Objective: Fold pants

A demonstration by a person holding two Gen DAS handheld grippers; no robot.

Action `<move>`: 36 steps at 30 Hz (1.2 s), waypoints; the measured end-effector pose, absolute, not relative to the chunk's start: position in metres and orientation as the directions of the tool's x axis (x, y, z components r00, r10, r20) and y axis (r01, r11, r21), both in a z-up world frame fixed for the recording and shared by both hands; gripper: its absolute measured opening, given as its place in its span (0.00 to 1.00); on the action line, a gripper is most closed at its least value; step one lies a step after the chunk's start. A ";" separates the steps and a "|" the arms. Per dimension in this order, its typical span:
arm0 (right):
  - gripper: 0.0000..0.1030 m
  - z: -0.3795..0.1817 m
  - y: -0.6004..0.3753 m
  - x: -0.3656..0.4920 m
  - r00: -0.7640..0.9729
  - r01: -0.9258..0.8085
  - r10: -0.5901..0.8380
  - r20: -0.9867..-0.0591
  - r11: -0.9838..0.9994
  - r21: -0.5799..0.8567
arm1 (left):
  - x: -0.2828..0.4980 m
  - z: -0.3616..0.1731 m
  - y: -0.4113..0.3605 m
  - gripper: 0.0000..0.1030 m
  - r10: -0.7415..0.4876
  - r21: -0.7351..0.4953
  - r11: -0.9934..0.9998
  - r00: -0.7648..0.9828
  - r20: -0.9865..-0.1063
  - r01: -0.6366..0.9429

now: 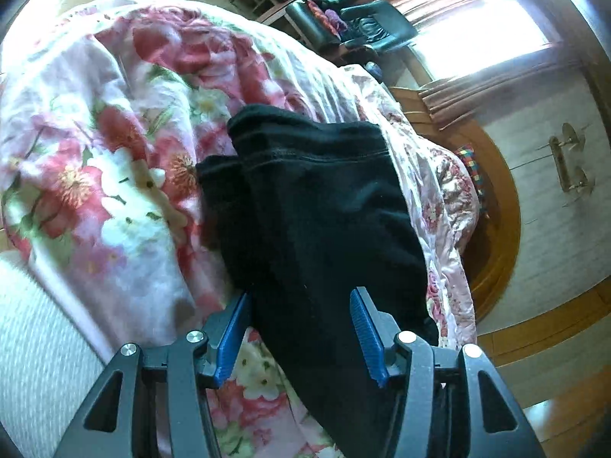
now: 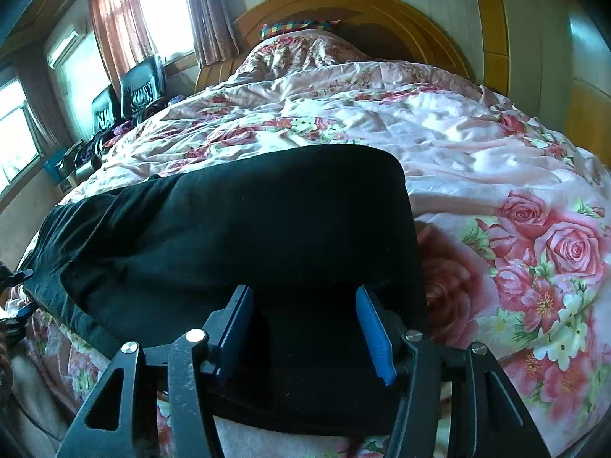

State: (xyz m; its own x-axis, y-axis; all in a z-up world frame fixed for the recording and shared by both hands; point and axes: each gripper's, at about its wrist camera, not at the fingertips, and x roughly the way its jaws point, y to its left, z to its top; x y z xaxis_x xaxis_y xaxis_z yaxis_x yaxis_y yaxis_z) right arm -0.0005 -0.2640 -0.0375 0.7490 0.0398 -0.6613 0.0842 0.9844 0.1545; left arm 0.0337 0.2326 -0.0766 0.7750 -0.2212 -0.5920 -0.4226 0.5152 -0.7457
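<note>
- Your pants [image 2: 236,236] lie on the quilt [image 2: 477,160] that covers the bed, near its front edge.
- In your right wrist view they stretch from the middle away to the left, with bare quilt to their right and behind them.
- The headboard [image 2: 382,11] stands at the far end, a pillow [image 2: 298,28] just before it.
- Chairs [image 2: 141,84] stand left of the bed, under the window [image 2: 160,4].
- In your left wrist view the pants [image 1: 317,206] run away lengthwise, quilt [image 1: 114,145] heaped to their left.
</note>
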 end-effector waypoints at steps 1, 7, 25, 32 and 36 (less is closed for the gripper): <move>0.56 -0.037 -0.264 -0.001 0.749 0.084 0.040 -0.661 0.984 0.155 | 0.035 -0.076 0.232 0.53 -0.218 -0.741 0.521 0.773 -0.595 -0.424; 0.56 -0.038 -0.264 0.000 0.749 0.084 0.039 -0.661 0.984 0.154 | 0.042 -0.076 0.230 0.51 -0.207 -0.721 0.551 0.767 -0.607 -0.421; 0.57 -0.038 -0.264 0.000 0.749 0.085 0.041 -0.661 0.984 0.158 | 0.041 -0.044 0.234 0.13 -0.215 -0.762 0.583 0.851 -0.480 -0.282; 0.58 -0.037 -0.265 -0.001 0.750 0.087 0.053 -0.659 0.980 0.178 | 0.039 0.022 0.191 0.12 -0.261 -0.688 0.721 0.889 -0.376 -0.079; 0.59 -0.035 -0.265 -0.001 0.748 0.088 0.060 -0.661 0.978 0.189 | 0.034 0.056 0.156 0.12 -0.317 -0.629 0.776 0.892 -0.324 0.047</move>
